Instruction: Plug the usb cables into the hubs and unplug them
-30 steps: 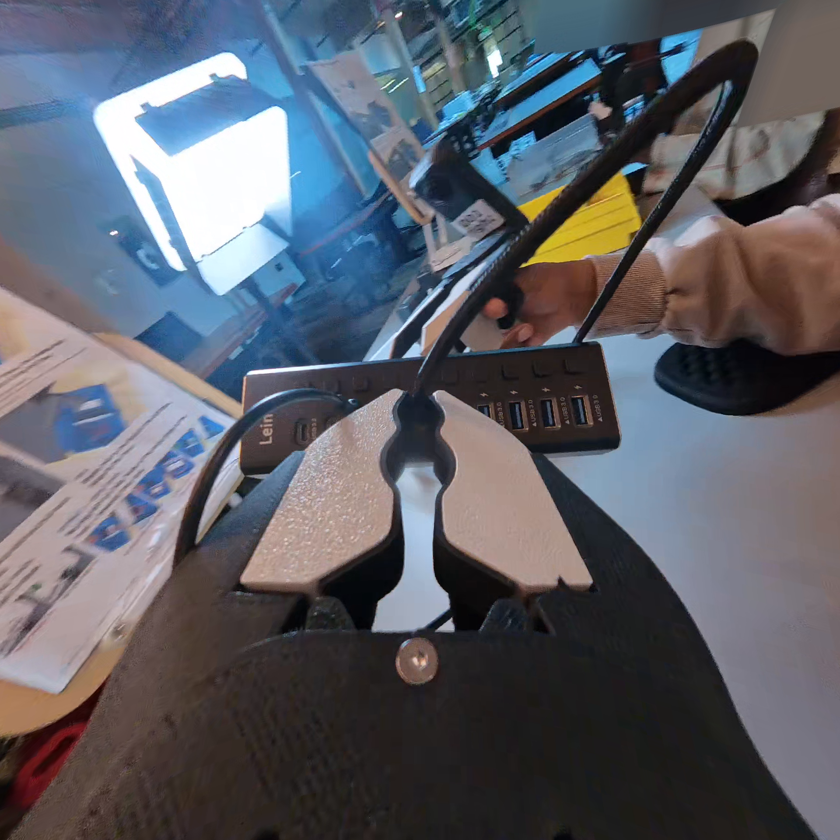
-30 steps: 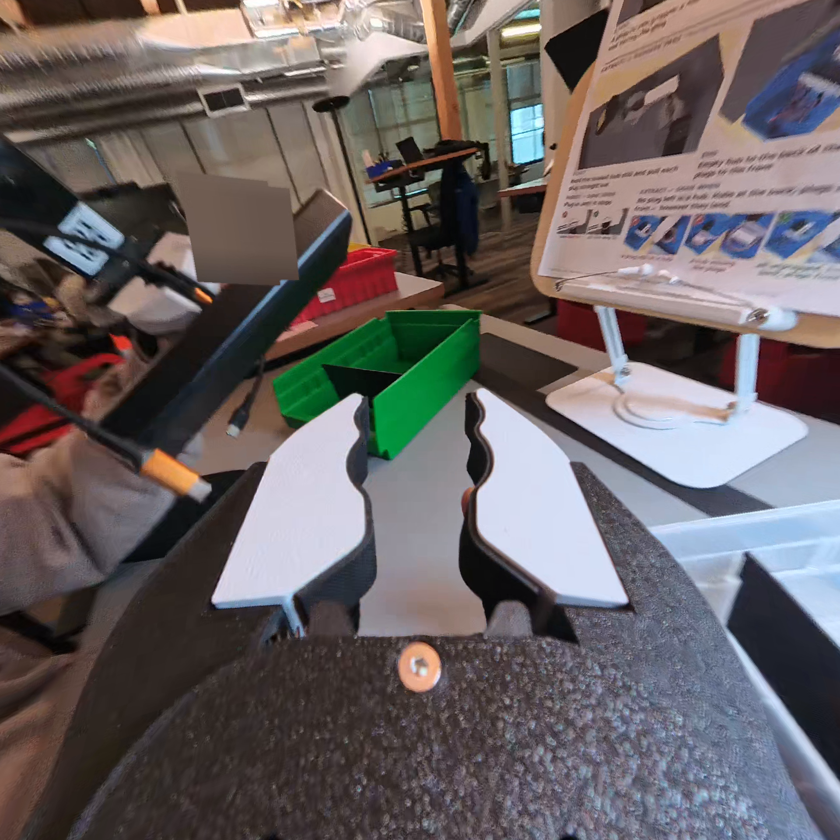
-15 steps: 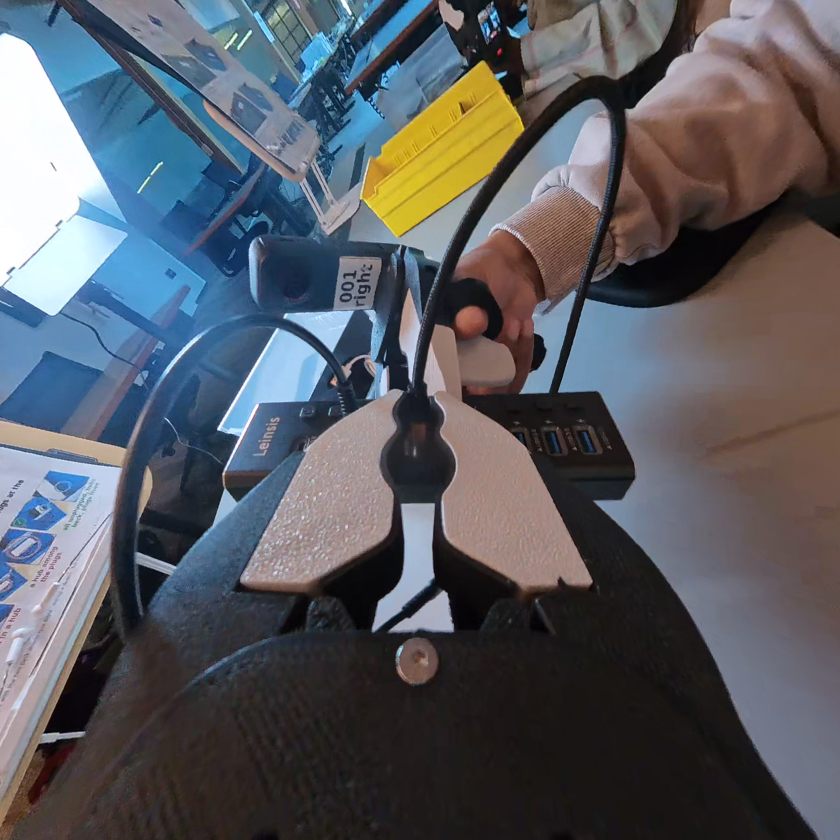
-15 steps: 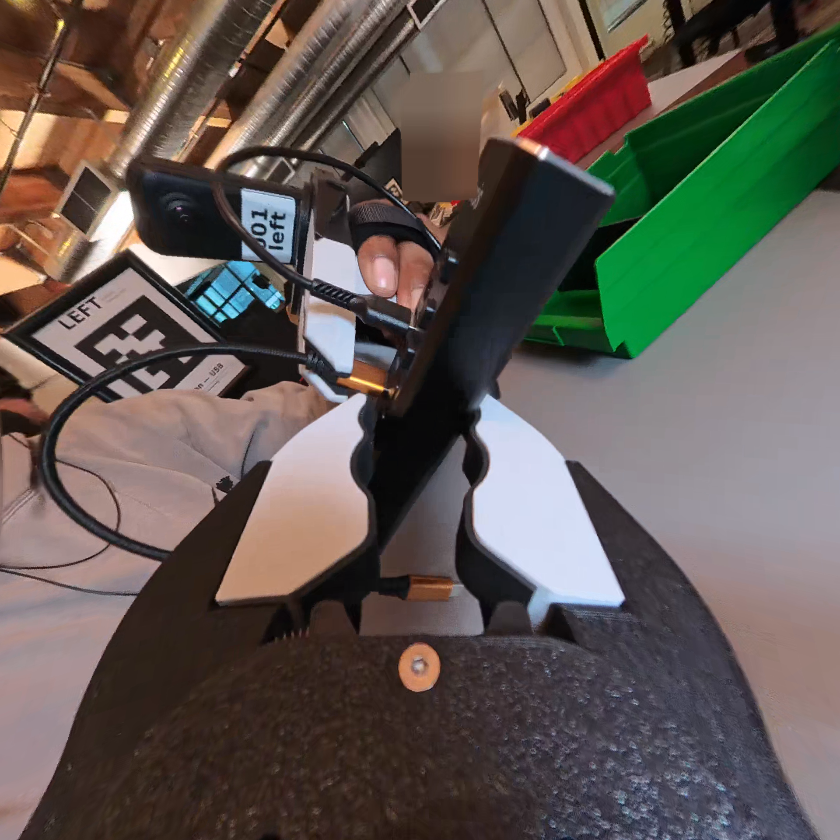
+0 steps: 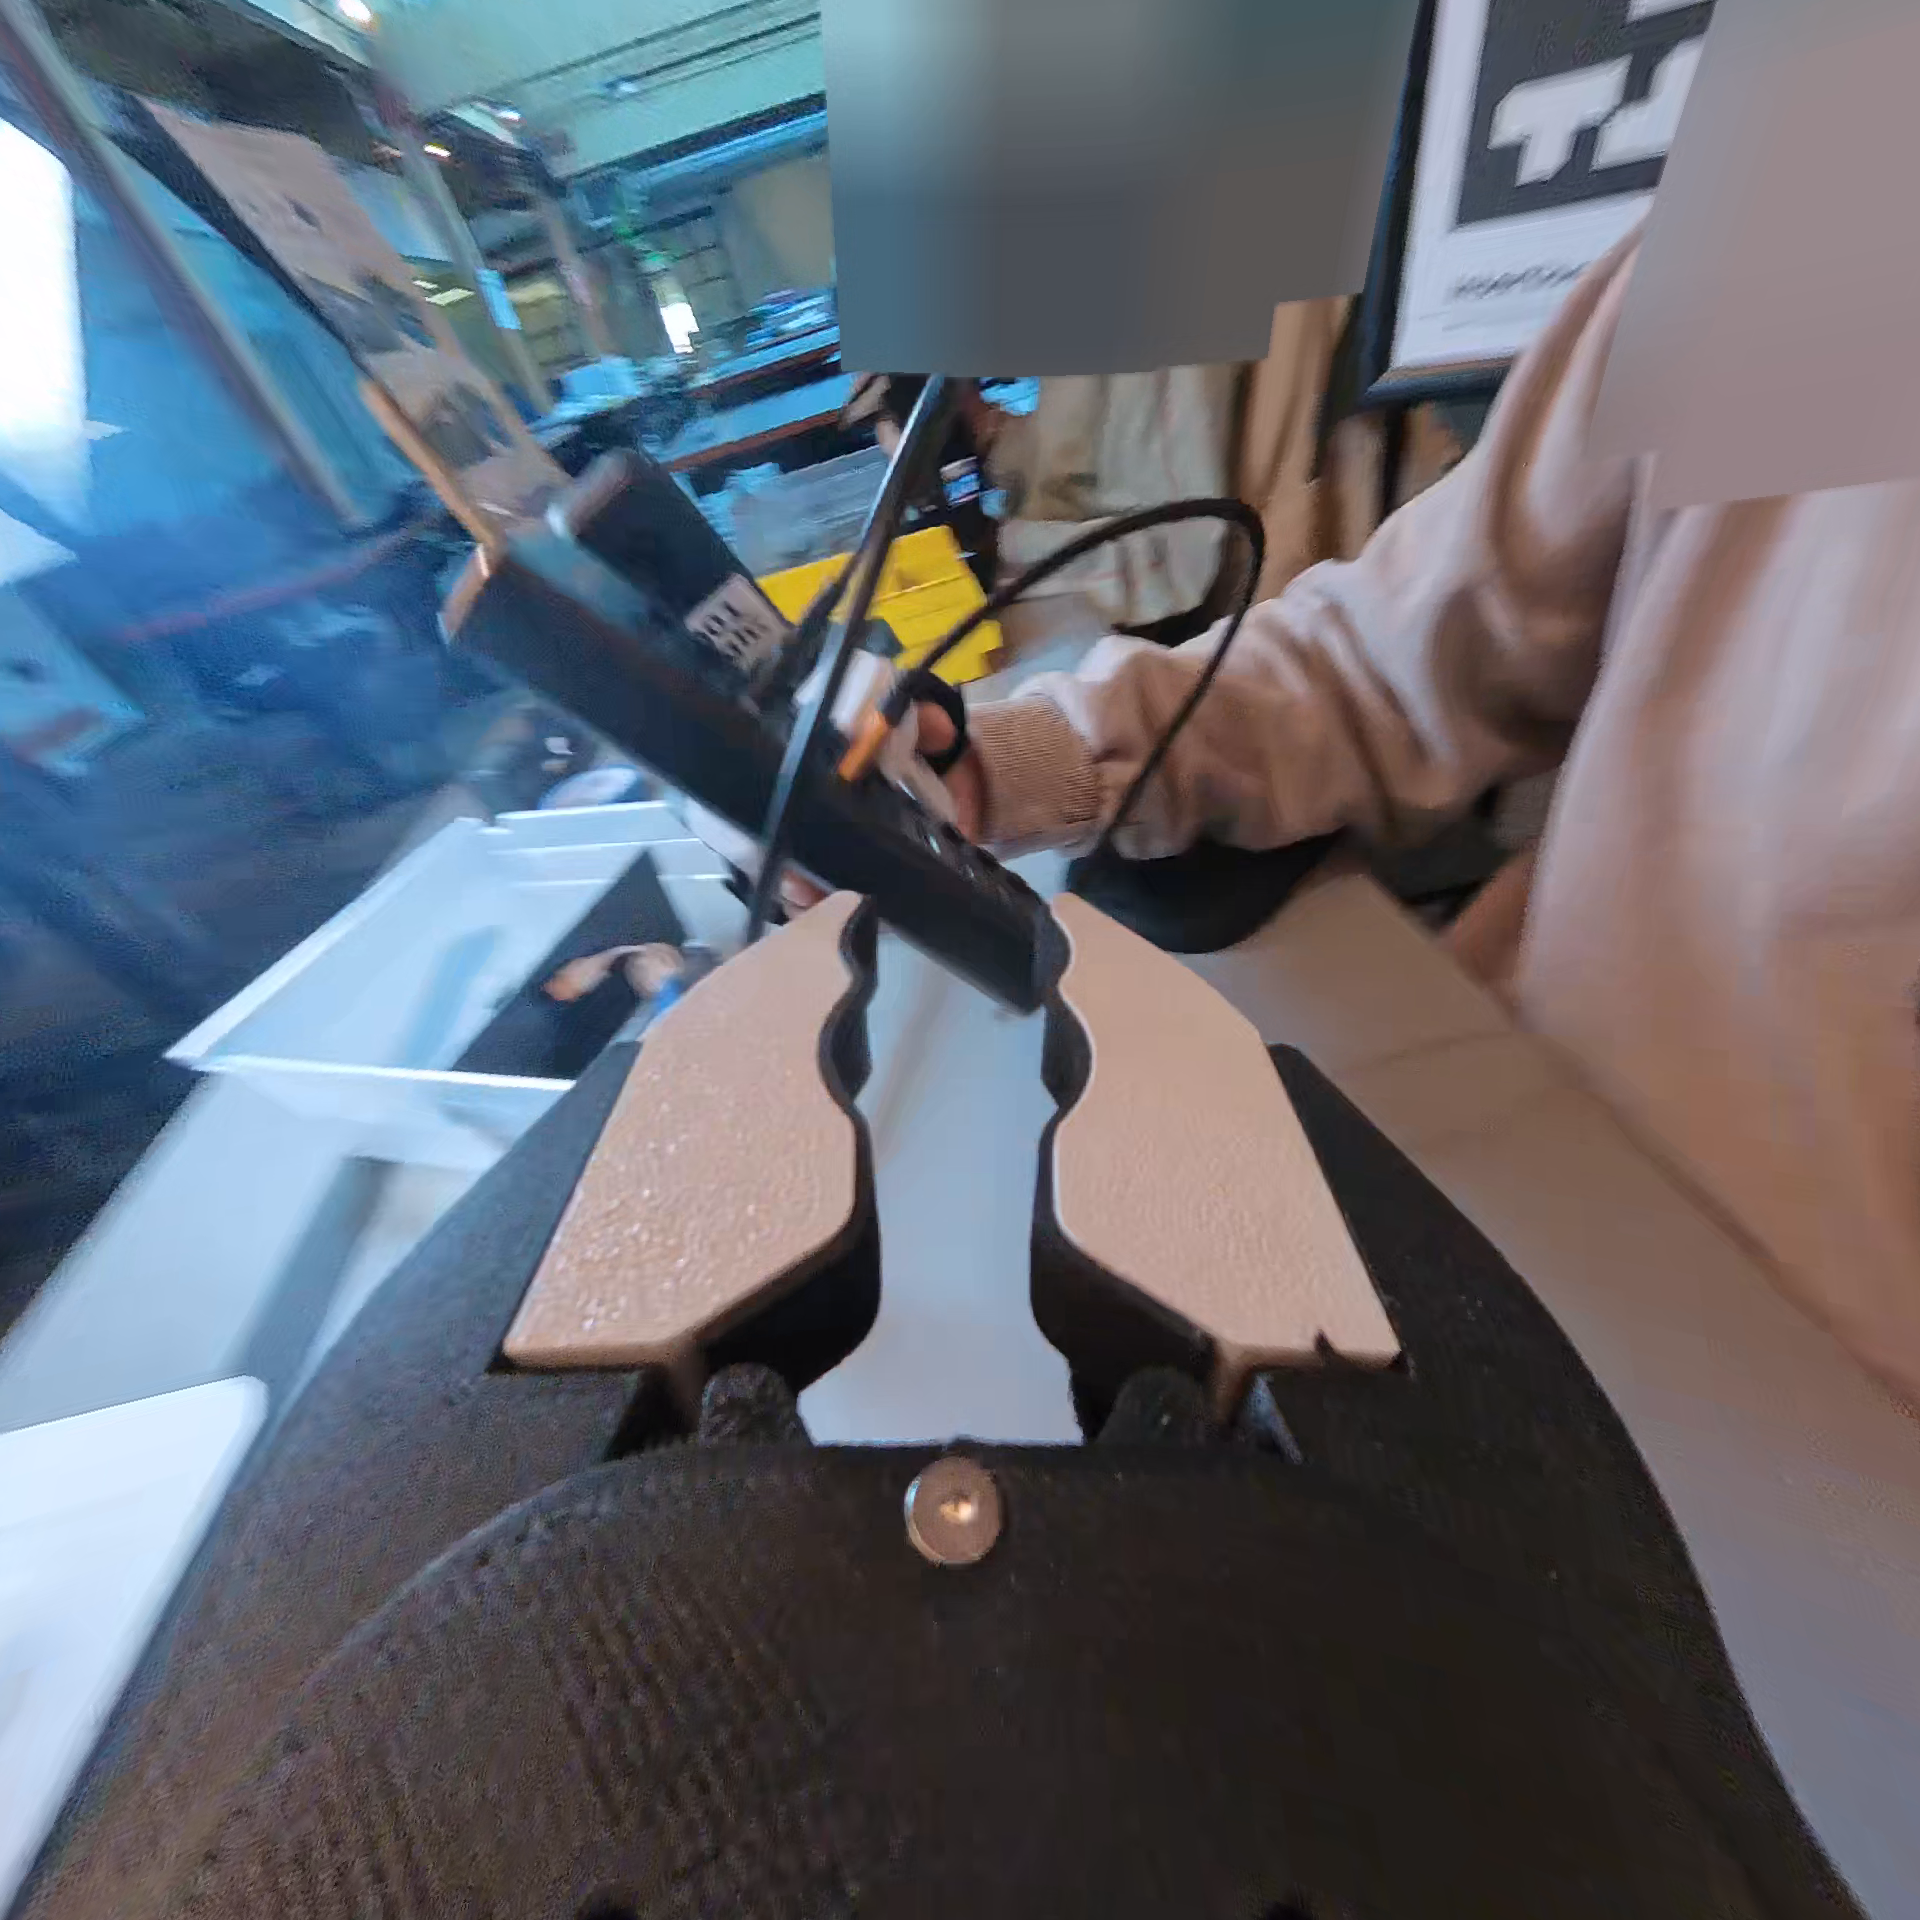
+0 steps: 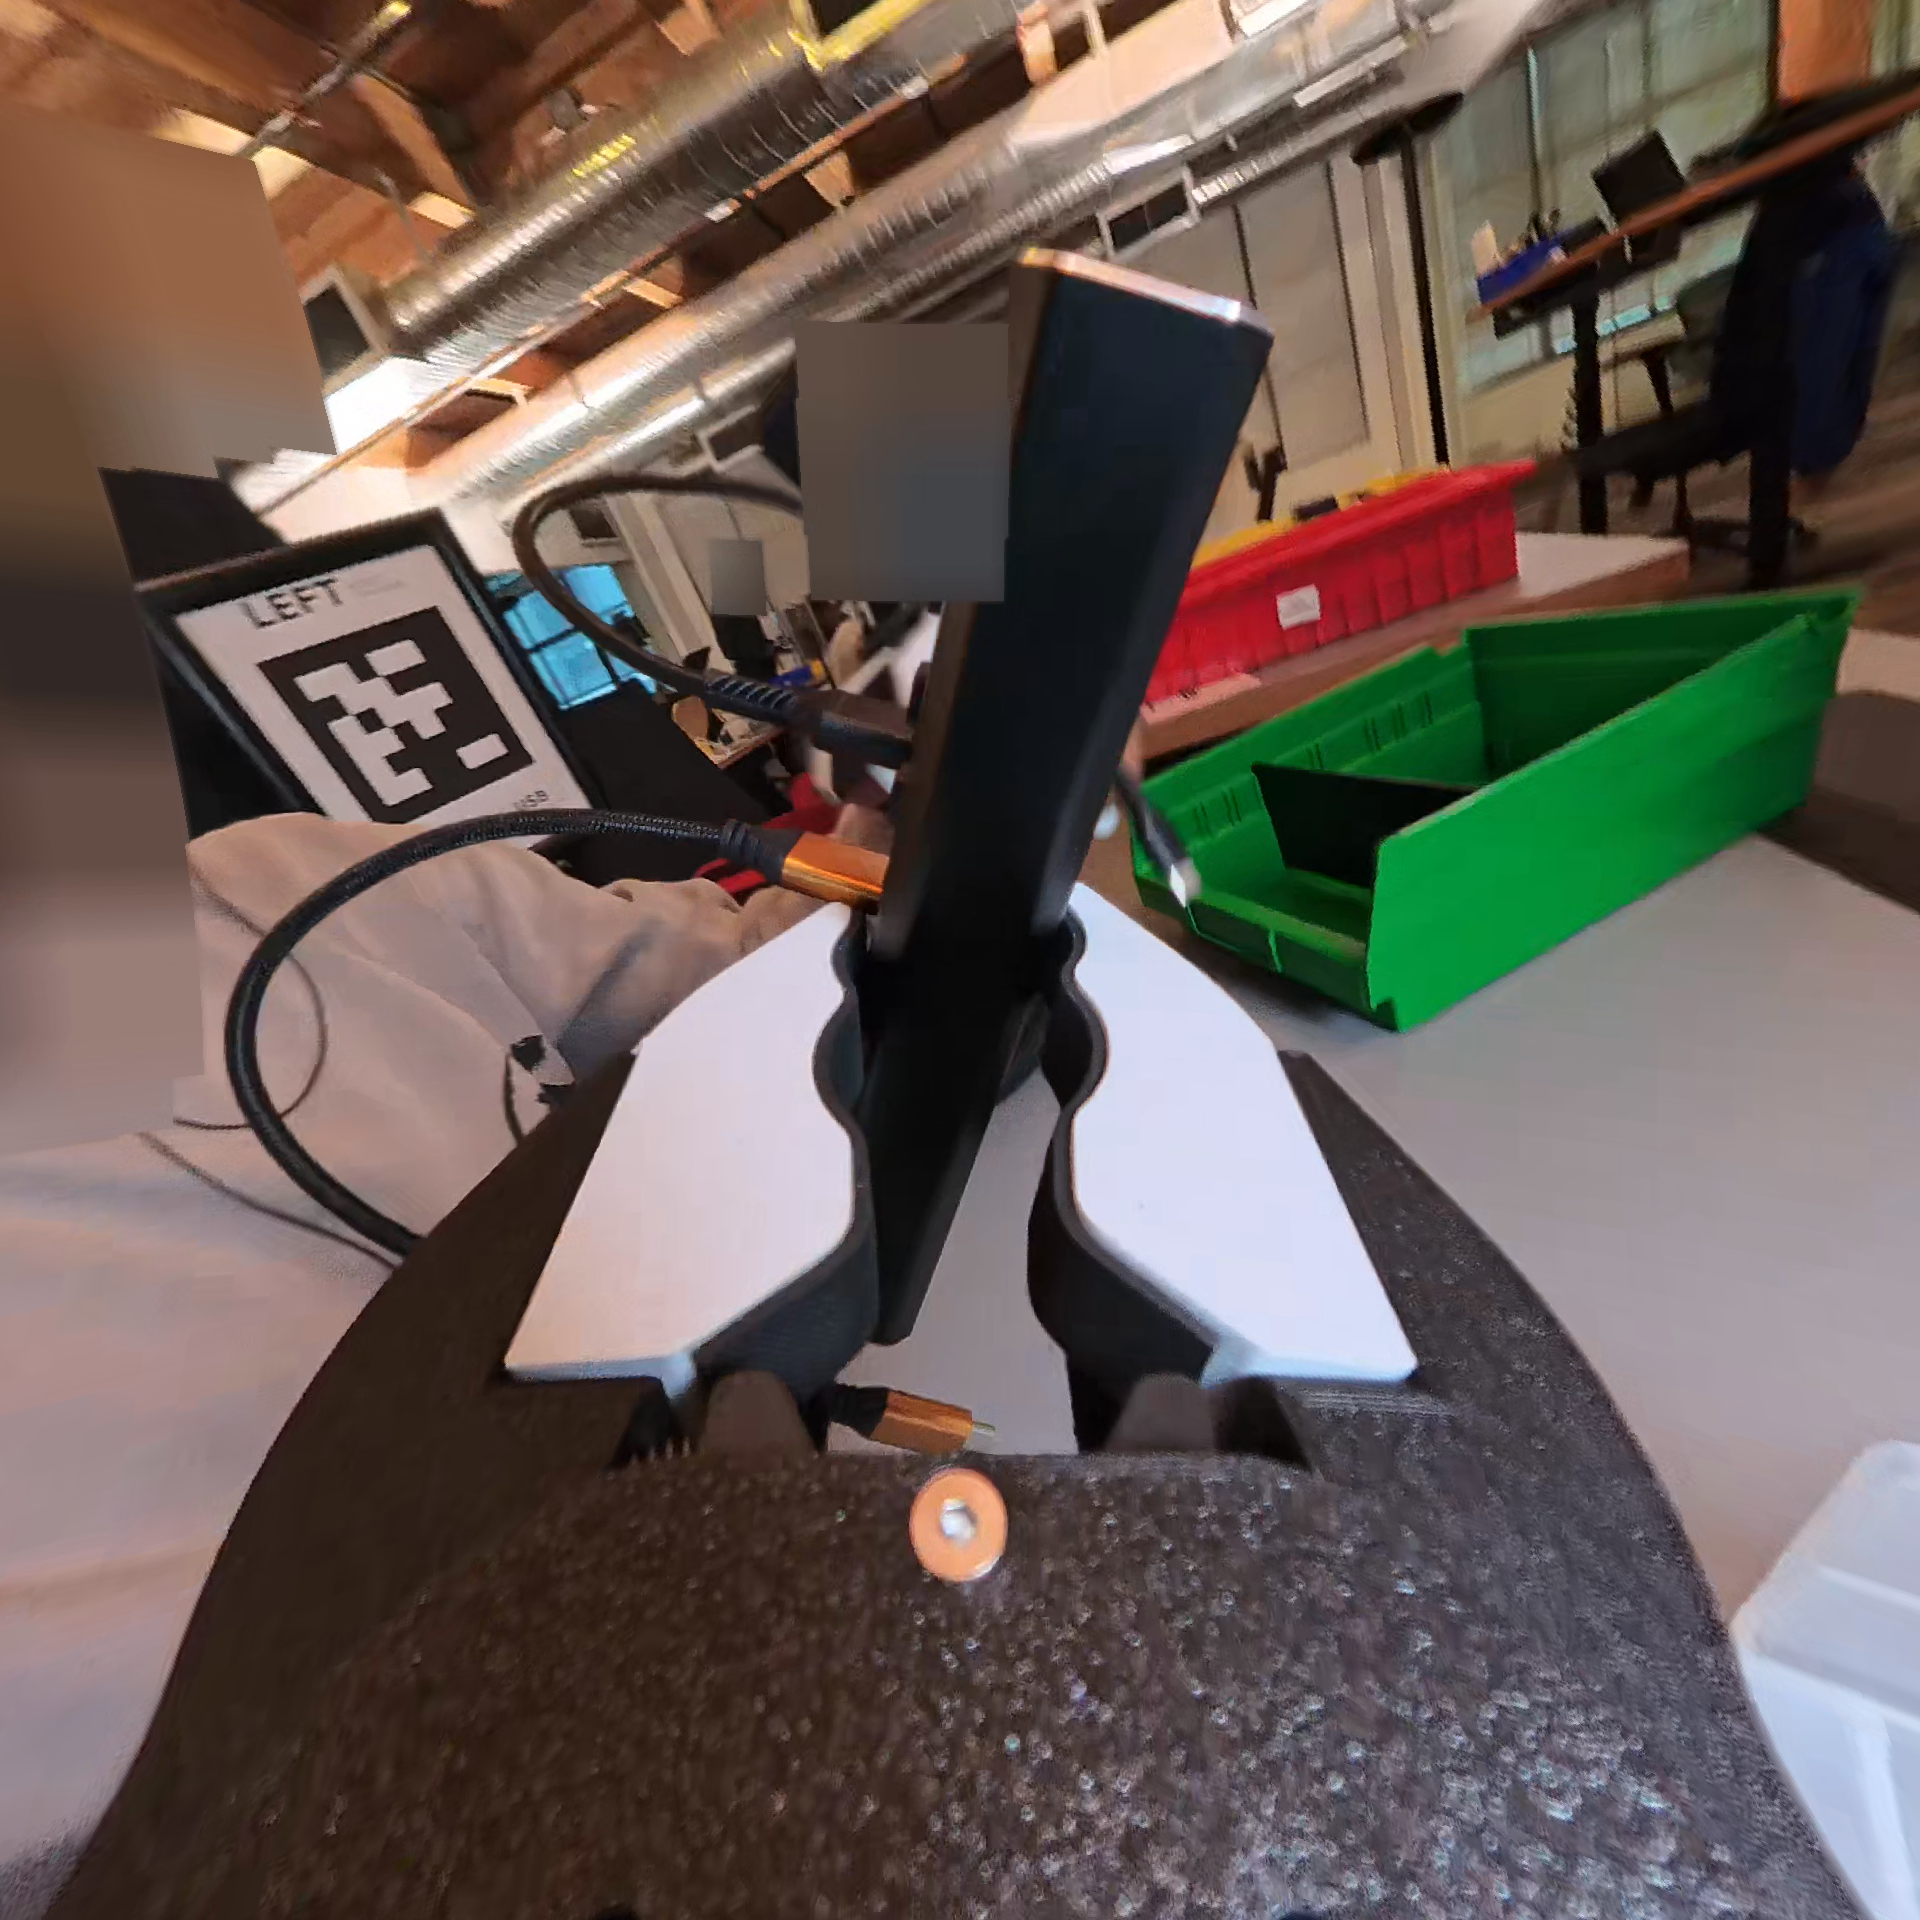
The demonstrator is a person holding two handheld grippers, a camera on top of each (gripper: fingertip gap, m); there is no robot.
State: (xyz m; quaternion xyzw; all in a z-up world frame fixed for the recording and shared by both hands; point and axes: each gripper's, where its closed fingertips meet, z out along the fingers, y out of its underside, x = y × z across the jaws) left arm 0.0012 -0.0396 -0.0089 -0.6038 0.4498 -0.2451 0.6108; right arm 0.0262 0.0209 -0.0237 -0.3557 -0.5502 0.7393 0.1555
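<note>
**Hub clamped upright in the right gripper, left gripper parted beside it**

A long, flat black hub [image 6: 1049, 748] with squared edges is seen pinched between the white, wavy-edged fingers of the right gripper [image 6: 958, 940], its lower end sunk between them and its length rising slightly tilted above the grey table [image 6: 1558, 1143]. A braided black cable with a copper-coloured plug [image 6: 831, 871] is seated in the hub's left face, and a smooth black cable [image 6: 665, 665] enters higher up on the same side. A second copper plug [image 6: 920, 1421] lies loose on the table, under the fingers.

In the left wrist view the same hub [image 5: 727, 748] is shown slanting down across the frame, its near end lying at the tips of the left gripper [image 5: 956, 914], whose speckled tan fingers stand apart with bare table between them; whether the hub touches the right-hand finger cannot be told. The buttons on the hub and a hand [image 5: 940, 769] in a ribbed beige cuff holding the other gripper are visible only here.

A green bin [image 6: 1538, 831] with a black divider and a red bin [image 6: 1351, 582] are seen behind the hub, a yellow bin [image 5: 914, 603] and a white tray [image 5: 436, 935] in the left view, which is blurred
</note>
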